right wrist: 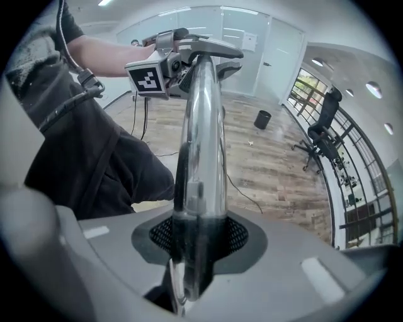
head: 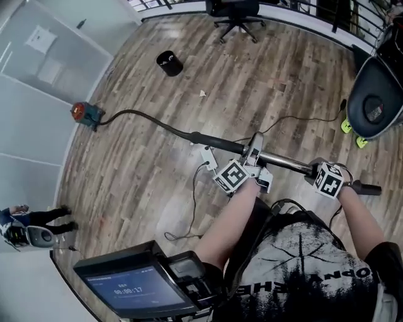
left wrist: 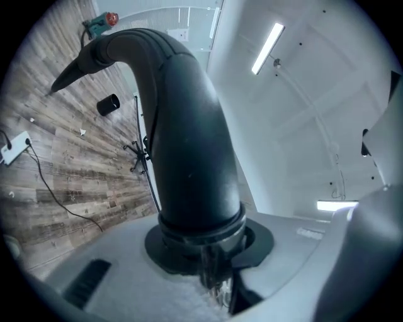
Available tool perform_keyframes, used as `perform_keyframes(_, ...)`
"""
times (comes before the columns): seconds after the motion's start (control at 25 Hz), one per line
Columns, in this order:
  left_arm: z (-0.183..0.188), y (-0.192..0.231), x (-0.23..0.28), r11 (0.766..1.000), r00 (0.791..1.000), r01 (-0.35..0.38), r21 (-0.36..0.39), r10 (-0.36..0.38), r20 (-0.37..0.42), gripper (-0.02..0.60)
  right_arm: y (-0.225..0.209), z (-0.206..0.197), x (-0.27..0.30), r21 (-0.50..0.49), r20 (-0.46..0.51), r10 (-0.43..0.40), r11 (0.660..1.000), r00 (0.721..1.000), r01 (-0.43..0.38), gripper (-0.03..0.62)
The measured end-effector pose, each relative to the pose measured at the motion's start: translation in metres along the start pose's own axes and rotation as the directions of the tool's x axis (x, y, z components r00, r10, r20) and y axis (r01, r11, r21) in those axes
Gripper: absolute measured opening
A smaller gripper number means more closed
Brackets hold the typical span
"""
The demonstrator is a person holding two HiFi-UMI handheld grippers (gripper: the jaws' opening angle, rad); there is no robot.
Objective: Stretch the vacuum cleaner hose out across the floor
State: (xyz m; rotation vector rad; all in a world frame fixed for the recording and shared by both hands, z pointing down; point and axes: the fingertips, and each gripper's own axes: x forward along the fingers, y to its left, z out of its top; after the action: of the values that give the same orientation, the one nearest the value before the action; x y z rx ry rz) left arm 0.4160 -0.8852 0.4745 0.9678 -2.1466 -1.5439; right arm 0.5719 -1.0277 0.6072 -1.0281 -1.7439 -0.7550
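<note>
A red and teal vacuum cleaner [head: 86, 114] sits on the wood floor at the left, near the glass wall. Its black hose [head: 148, 118] runs right across the floor and rises into a black curved handle [head: 214, 141], which joins a chrome tube [head: 284, 162]. My left gripper [head: 254, 154] is shut where the handle [left wrist: 182, 144] meets the tube. My right gripper [head: 313, 168] is shut further along on the chrome tube [right wrist: 200, 182], near its black end [head: 368, 187]. The right gripper view shows the left gripper [right wrist: 165, 69] at the tube's far end.
A black bin [head: 169, 63] and an office chair [head: 236, 16] stand at the back. A white power strip [head: 208, 156] with a thin cable lies under the tube. A grey pod seat [head: 376, 100] is at the right, a screen device [head: 135, 283] at the bottom, and a person [head: 31, 220] at the left.
</note>
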Motion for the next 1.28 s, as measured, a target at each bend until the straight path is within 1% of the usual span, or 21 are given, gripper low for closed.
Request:
perform_keyframes(0.16,-0.045,-0.006,-0.019,0.999,0.998,-0.034,-0.013,0.035,0.061,0.069,0.022,-0.042,-0.007,-0.043,0.015,0.033,0.999,0.999,-0.032,0.123)
perform_keyframes(0.32,-0.077,-0.003,-0.038,0.996,0.993,-0.077,-0.045,0.080,0.087,0.069,0.043,-0.071,-0.009,-0.062,-0.002,0.068,0.996,0.998,-0.068,0.123)
perform_keyframes(0.48,-0.081,0.007,-0.041,0.989,0.990,-0.120,-0.089,0.127,0.066,0.069,0.054,-0.074,-0.011,-0.029,-0.024,0.121,0.992,0.992,-0.122,0.123)
perform_keyframes(0.64,-0.094,0.020,-0.038,0.983,0.990,-0.133,-0.127,0.138,0.030,0.067,0.063,-0.086,-0.007,0.019,-0.043,0.144,0.990,0.989,-0.143,0.122)
perform_keyframes(0.8,-0.100,0.034,-0.043,0.980,0.991,-0.133,-0.148,0.135,0.000,0.067,0.072,-0.088,0.003,0.051,-0.049,0.137,0.990,0.989,-0.135,0.121)
perform_keyframes(0.92,-0.098,0.043,-0.047,0.979,0.992,-0.123,-0.160,0.123,-0.008,0.067,0.074,-0.085,0.010,0.058,-0.061,0.124,0.991,0.990,-0.120,0.121)
perform_keyframes(1.12,-0.091,0.042,-0.047,0.980,0.994,-0.107,-0.166,0.104,-0.022,0.067,0.078,-0.076,0.008,0.073,-0.064,0.113,0.991,0.991,-0.108,0.121)
perform_keyframes(1.28,-0.097,0.044,-0.045,0.978,0.992,-0.123,-0.168,0.121,-0.024,0.067,0.075,-0.082,0.009,0.076,-0.056,0.122,0.990,0.991,-0.118,0.121)
